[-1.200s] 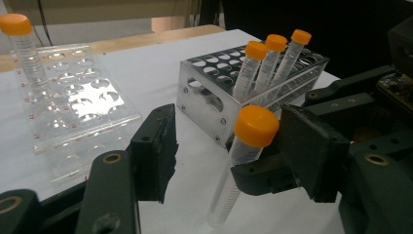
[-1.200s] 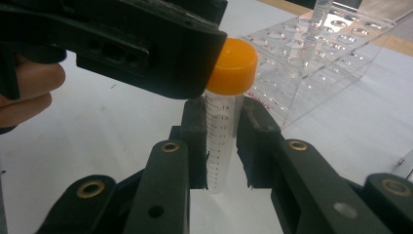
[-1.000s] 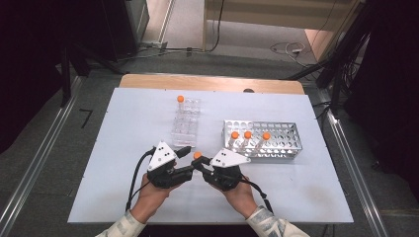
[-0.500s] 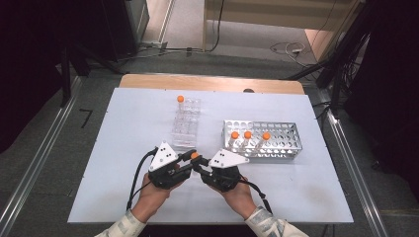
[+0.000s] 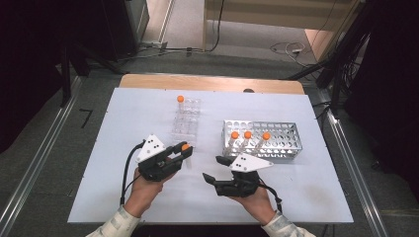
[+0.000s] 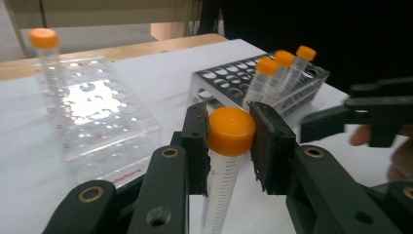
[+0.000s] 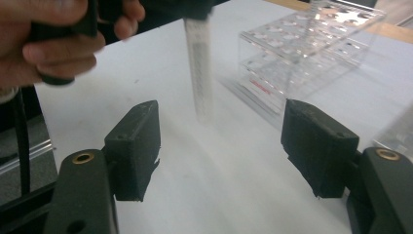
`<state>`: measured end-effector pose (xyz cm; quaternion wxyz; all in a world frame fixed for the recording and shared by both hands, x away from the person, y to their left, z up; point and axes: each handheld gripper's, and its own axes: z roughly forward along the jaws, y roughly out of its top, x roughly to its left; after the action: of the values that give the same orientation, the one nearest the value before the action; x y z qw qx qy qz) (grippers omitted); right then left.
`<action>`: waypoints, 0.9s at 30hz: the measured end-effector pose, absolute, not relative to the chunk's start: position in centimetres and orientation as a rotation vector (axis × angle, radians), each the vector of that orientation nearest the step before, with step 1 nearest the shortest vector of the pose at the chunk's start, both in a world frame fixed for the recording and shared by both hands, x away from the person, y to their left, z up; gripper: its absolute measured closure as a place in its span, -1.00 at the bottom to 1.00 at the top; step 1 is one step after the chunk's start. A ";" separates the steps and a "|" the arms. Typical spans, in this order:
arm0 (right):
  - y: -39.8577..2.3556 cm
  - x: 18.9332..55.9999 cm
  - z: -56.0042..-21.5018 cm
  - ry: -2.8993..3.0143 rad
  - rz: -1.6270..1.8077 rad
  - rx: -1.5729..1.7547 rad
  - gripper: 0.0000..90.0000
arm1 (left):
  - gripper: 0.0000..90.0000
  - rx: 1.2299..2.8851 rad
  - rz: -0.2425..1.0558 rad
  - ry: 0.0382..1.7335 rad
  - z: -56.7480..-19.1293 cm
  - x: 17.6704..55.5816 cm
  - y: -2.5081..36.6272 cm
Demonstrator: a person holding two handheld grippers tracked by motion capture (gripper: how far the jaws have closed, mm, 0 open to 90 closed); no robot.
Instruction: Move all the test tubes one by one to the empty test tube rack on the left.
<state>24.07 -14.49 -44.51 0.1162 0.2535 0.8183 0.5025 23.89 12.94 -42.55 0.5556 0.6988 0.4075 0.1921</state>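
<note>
The tube [image 6: 221, 185] is cut off by the lower edge in the left gripper view; its top is hidden and blurred in the right gripper view.

My right gripper [image 5: 211, 168] has just opened, releasing the tube [image 5: 185, 147], and pulled away; my left gripper [image 5: 184, 151] now clamps it alone.

- Clear plastic tube with orange screw cap [image 6: 225, 161], left gripper view: black graduation ticks run down its wall, with small marks beside them; too small to read as numbers.
- Clear acrylic tube rack [image 6: 92, 117], left of the tube, nearer wall: red dot-like marks in rows and a short red print near the bottom edge; blurred, not legible.
- Same rack in right gripper view [image 7: 302, 53]: red print low on its wall, smeared, unreadable.
- No brand, label or sign can be read.
</note>
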 end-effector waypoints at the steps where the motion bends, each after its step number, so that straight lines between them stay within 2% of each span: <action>1: -15.6 23.9 -44.5 2.394 1.457 0.759 -0.37 | 0.54 1.634 0.467 0.981 -42.3 24.2 13.6; 17: -22.6 23.8 -44.7 2.291 1.414 0.948 -0.42 | 0.54 1.529 0.600 1.120 -40.7 26.6 19.0; 27: -24.9 23.6 -44.4 2.222 1.407 1.017 -0.43 | 0.54 1.504 0.646 1.160 -39.8 29.1 19.5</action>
<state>23.57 -24.86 -44.41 0.1601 0.3561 0.7779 0.4924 29.08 19.51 -39.82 0.5377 0.6320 0.4875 0.2716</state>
